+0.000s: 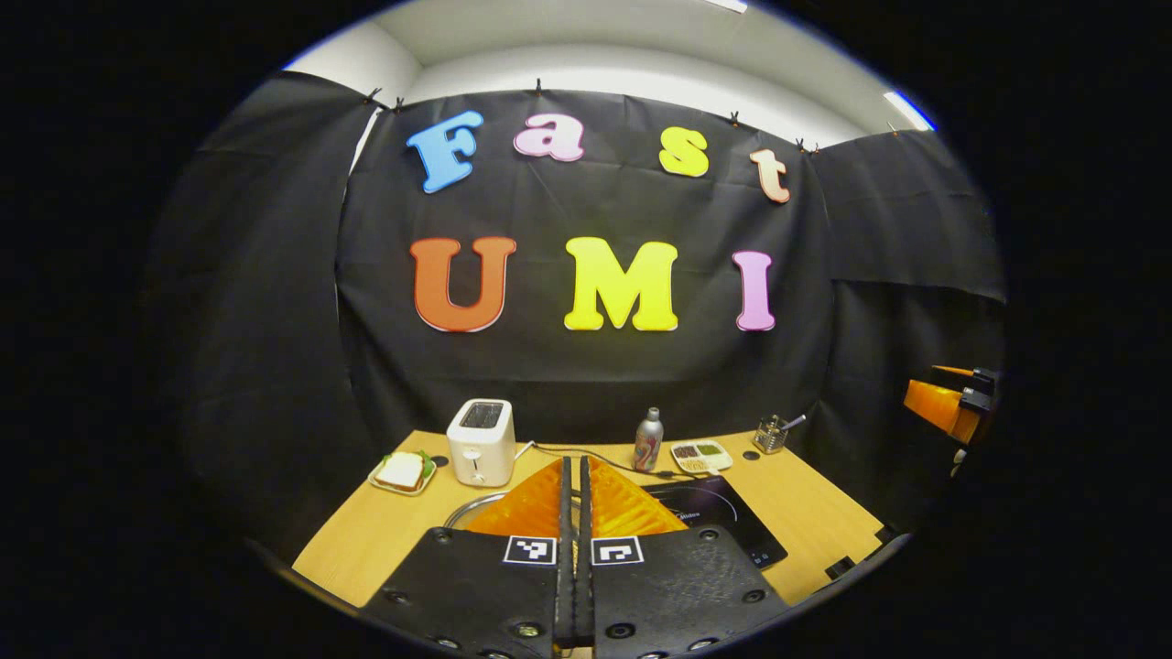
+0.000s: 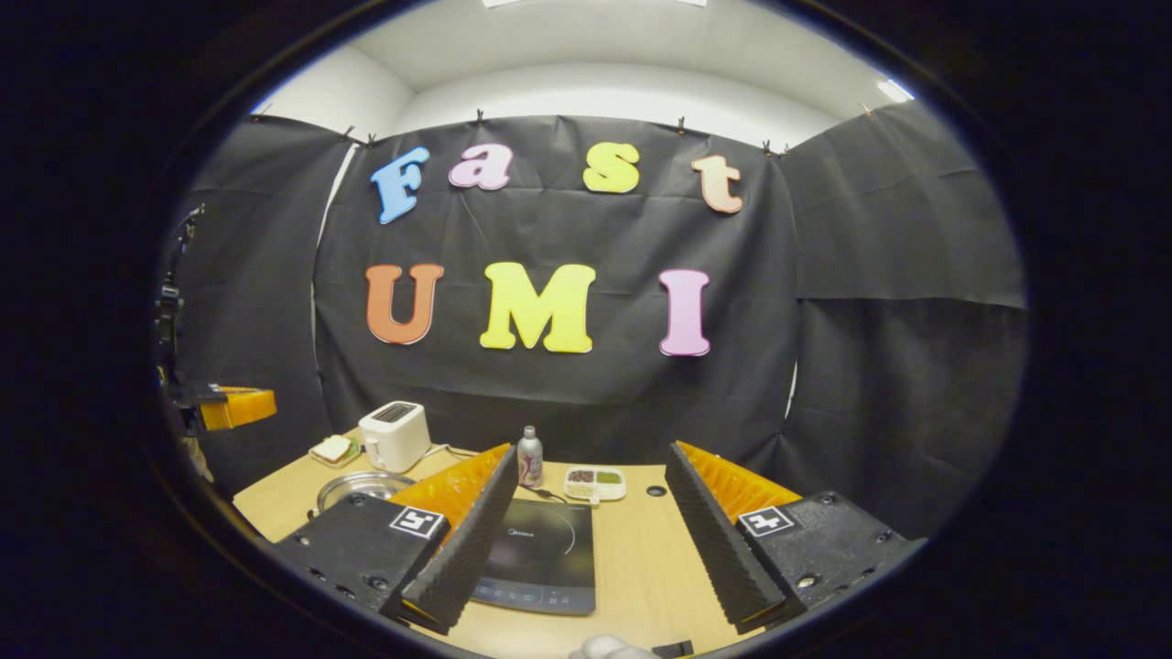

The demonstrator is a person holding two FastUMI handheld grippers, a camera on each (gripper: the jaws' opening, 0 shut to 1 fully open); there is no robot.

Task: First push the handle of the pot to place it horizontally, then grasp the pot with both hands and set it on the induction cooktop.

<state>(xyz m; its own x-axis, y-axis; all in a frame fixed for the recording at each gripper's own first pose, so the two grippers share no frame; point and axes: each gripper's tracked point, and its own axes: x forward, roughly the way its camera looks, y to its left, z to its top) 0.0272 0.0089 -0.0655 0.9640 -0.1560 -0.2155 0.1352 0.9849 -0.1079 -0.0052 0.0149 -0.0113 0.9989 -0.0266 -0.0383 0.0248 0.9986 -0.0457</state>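
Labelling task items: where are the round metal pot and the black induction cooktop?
Round metal pot [image 2: 362, 487], right gripper view, on its rim.
Black induction cooktop [image 2: 540, 554], right gripper view, on its glass top.

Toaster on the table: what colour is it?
White toaster, clearest in the left gripper view.

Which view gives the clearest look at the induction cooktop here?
The right gripper view: the induction cooktop lies mostly exposed between that gripper's open fingers. In the left gripper view, the shut fingers cover its near-left part, leaving the right portion visible.
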